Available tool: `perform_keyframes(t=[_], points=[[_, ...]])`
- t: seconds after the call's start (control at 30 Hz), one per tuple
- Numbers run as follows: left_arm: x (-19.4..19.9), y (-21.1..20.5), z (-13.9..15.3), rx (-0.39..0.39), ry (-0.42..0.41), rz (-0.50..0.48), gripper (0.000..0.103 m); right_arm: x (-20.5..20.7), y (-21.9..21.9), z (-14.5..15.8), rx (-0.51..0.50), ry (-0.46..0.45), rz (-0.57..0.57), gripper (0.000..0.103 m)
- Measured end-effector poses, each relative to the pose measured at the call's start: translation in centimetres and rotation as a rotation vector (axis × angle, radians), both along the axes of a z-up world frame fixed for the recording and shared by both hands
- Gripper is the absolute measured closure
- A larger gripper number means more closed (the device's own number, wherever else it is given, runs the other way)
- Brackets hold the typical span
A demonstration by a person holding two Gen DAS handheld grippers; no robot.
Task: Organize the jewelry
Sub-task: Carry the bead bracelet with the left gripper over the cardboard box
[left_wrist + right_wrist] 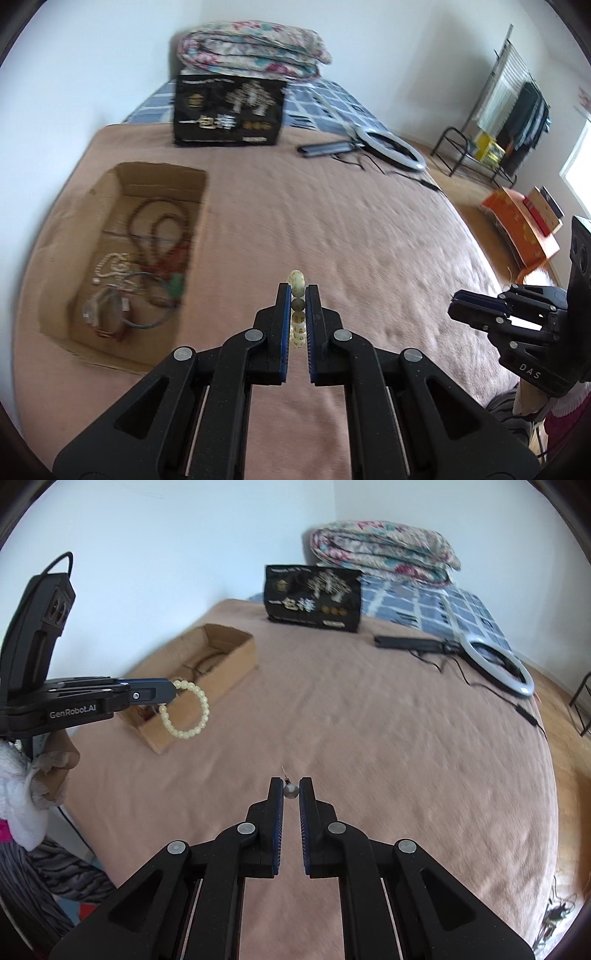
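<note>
Left tongs (pixel 297 291) pinch a pale bead bracelet (pixel 190 710) beside the cardboard box (pixel 207 672); right tongs (pixel 291 786) pinch a small pearl earring (pixel 290 791), which could easily slip out.

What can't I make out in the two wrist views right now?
- Small bead piece in the right tongs: too small to identify; hidden in the left wrist view.
- Cardboard box contents: blurred in the left view; near wall hides them in the right.
- Cream bracelet: edge-on between the left tongs.
</note>
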State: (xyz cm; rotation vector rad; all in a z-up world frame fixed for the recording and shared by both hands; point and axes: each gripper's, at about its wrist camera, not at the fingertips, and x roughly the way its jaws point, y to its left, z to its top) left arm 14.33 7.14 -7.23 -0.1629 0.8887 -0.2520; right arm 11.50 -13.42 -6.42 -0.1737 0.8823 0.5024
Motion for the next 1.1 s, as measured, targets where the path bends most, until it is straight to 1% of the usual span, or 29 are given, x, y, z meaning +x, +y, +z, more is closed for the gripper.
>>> perform_keyframes(t=[0.27, 0.43, 0.57, 0.67, 0.83, 1.1], points=[[1.2, 5.6, 1.3, 0.024, -0.045, 0.084, 0.098, 1.4, 4.5, 1.1, 0.02, -0.033, 0.052, 0.096], [2.5, 8.5, 1.6, 0.012, -0.064, 0.134, 0.098, 2.6, 7.2, 1.5, 0.04, -0.043, 0.078, 0.096], [3.7, 10.7, 1.5, 0.002, -0.063, 0.168, 0.098, 3.4, 9.7, 1.5, 0.05, -0.047, 0.103, 0.096], [4.4, 11.9, 1.3, -0.006, -0.061, 0.185, 0.098, 3.9, 11.3, 1.5, 0.052, -0.049, 0.122, 0.096], [5.3, 13.2, 1.0, 0.003, -0.062, 0.204, 0.098, 4.7, 13.9, 1.4, 0.052, -0.054, 0.148, 0.096], [6.6, 14.5, 0.3, 0.037, -0.068, 0.218, 0.097, 5.7, 17.0, 0.6, 0.057, -0.042, 0.18, 0.096]])
